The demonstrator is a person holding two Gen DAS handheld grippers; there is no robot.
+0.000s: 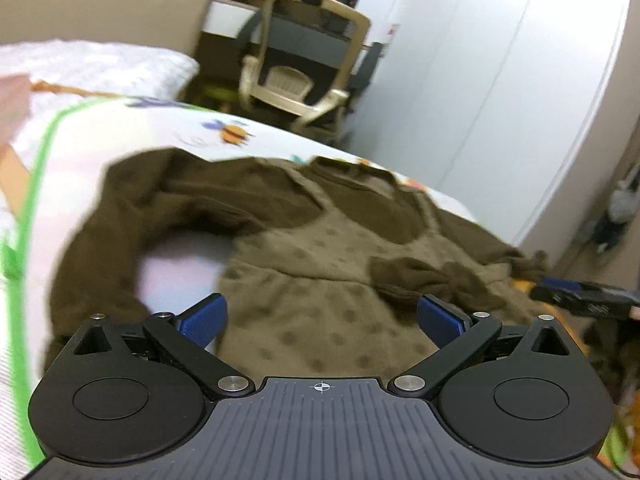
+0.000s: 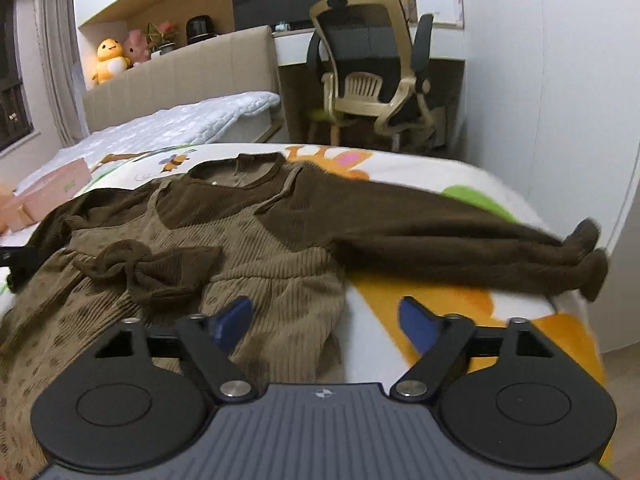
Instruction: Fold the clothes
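On the bed with the white cartoon-print cover (image 2: 420,168) lies the task's thing, a small brown knitted dress with dark brown sleeves and a tan dotted skirt (image 2: 256,236), face up and spread nearly flat — by the look of it the folding has barely begun. Going from the left: its dark brown sleeve on that side (image 1: 120,216) is bent round in a loose curve beside the bodice, not laid across it; the left gripper (image 1: 320,316) hovers over the skirt with its jaws wide and nothing between the blue pads. In the middle, the dark brown knitted bow (image 2: 140,268) sits at the waist, and the collar points toward the headboard. To the right, the other dark brown sleeve (image 2: 460,240) stretches straight out, its cuff near the bed's edge; the right gripper (image 2: 326,324) hangs above the skirt's right edge, jaws wide and empty. Both sleeves and the lengthwise folds seem left to do.
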